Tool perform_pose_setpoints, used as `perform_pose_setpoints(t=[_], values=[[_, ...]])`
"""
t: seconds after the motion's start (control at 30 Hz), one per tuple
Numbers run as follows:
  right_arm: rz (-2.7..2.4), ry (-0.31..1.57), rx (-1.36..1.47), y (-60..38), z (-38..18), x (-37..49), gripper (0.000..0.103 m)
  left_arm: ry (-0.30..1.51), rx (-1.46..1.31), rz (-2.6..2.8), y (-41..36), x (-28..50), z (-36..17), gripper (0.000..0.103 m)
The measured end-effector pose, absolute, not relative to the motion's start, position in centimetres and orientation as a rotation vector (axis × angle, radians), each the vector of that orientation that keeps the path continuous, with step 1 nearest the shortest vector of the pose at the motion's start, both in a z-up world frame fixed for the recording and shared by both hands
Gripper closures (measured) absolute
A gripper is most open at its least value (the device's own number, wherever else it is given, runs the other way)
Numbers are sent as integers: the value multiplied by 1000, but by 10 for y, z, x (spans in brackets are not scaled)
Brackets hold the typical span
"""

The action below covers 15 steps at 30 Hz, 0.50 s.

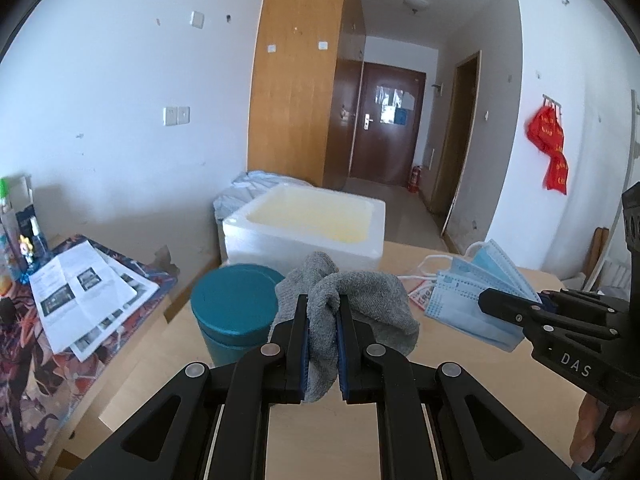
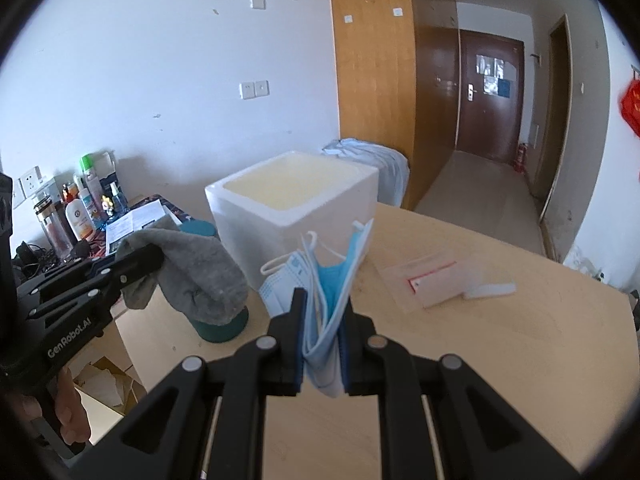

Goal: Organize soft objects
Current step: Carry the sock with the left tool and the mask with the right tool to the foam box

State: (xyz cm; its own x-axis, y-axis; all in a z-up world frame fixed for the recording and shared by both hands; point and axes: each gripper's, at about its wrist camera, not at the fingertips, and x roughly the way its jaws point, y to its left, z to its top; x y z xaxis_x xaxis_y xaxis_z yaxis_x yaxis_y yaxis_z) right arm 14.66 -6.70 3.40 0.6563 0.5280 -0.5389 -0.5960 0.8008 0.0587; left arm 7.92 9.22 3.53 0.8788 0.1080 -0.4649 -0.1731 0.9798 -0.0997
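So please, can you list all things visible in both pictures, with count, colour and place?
sock: one, grey, in left gripper
masks: several, blue, in right gripper
foam box: one, white, on table, open
canister: one, teal, on the table beside box
table: one, light wood
packet: one, white and red, on table
papers: few, white, side desk
bottles: several, mixed, side desk
left gripper: black, shut
right gripper: black, shut

Your way to the open foam box [image 2: 294, 196] is clear from above; a teal can [image 1: 234, 312] stands just left of it, and the table [image 2: 500, 360] right is mostly bare.
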Motion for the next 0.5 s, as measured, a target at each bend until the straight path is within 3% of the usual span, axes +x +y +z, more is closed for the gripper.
perform_pose_setpoints(t=[0.5], values=[[658,530,-138,-53,48,162,86,384,-127,160,102,96,62,91]])
